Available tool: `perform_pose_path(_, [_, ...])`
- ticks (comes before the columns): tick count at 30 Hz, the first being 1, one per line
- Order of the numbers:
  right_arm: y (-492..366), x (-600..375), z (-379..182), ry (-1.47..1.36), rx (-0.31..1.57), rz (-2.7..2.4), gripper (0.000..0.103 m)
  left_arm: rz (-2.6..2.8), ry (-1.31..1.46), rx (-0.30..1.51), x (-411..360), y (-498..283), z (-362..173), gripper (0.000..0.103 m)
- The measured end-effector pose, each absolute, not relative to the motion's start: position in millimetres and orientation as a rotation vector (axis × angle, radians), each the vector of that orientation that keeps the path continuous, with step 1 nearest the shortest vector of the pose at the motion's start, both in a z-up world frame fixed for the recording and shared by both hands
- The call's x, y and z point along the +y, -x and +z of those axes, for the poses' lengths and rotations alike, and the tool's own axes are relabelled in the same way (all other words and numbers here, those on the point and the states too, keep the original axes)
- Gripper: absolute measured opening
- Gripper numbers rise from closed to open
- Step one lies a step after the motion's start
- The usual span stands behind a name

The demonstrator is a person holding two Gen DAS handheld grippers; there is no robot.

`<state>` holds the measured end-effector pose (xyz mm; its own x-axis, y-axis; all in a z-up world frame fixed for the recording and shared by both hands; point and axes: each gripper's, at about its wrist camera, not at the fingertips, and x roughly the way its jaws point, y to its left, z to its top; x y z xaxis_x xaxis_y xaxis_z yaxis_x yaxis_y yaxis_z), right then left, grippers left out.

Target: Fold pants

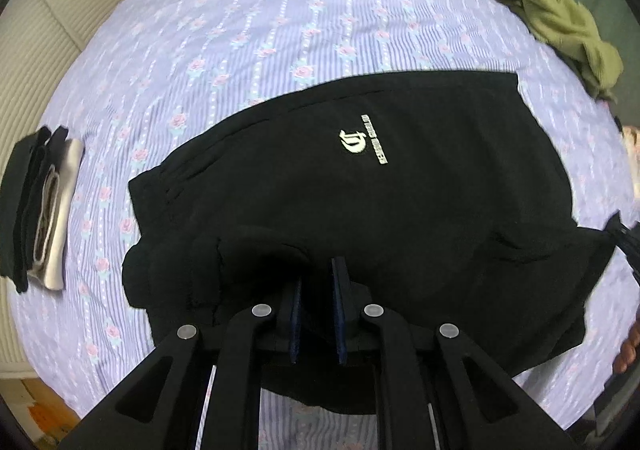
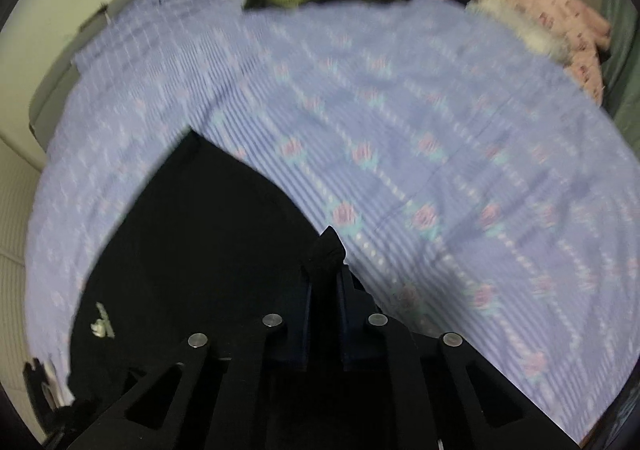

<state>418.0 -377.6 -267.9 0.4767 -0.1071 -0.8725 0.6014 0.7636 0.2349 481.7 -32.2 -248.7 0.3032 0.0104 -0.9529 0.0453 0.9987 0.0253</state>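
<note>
- While the black pants (image 1: 380, 186) lie spread across the near half of the floral bedsheet (image 1: 248, 30), both grippers sit at their near edge.
- In the left wrist view, the left gripper (image 1: 318, 290) has its jaws narrowed on bunched waistband cloth at the near left; dark fabric sits between the blue pads, so it appears clamped on the pants.
- In the right wrist view, the right gripper (image 2: 325, 282) has its jaws pressed on a peak of black fabric that sticks up between the pads, at the pants' right corner.
- The pants' far edge runs straight, with a square corner at the far right; a white logo (image 1: 362, 146) faces up near the middle.
- The pants' left edge is rumpled and gathered, and the right edge slants down toward the right gripper.
- Open sheet stretches beyond the far edge of the pants and to their right.
- A folded stack of dark and pale clothes (image 1: 38, 206) rests at the sheet's left edge, well apart from the pants.
- An olive green garment (image 1: 560, 26) lies crumpled at the far right.
- A pink patterned garment (image 2: 560, 18) sits at the far right edge in the right wrist view, which is blurred.
</note>
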Motion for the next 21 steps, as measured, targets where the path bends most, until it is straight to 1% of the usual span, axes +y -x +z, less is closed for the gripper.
perform_pose_path(5, [-417,-369,-206,-0.508,0.847,-0.466,0.010,-0.001,0.028,1.205,-16,-477,-222,0.014])
perform_pose_path(9, [-452,-362,-175,-0.458,0.758,-0.419,0.009,0.022,0.066,1.170,-5,-493,-212,0.014])
perform_pose_path(10, [-473,-357,-173,-0.439,0.744,-0.402,0.009,0.028,0.067,1.166,-2,-499,-212,0.014])
perform_pose_path(15, [-548,-334,-188,-0.361,0.771,-0.330,0.009,0.054,0.116,1.196,21,-543,-230,0.014])
perform_pose_path(19, [-602,-315,-225,-0.288,0.857,-0.308,0.009,0.063,0.090,1.221,31,-573,-251,0.014])
perform_pose_path(21, [-615,-312,-241,-0.289,0.896,-0.303,0.009,0.068,0.083,1.238,34,-582,-261,0.017])
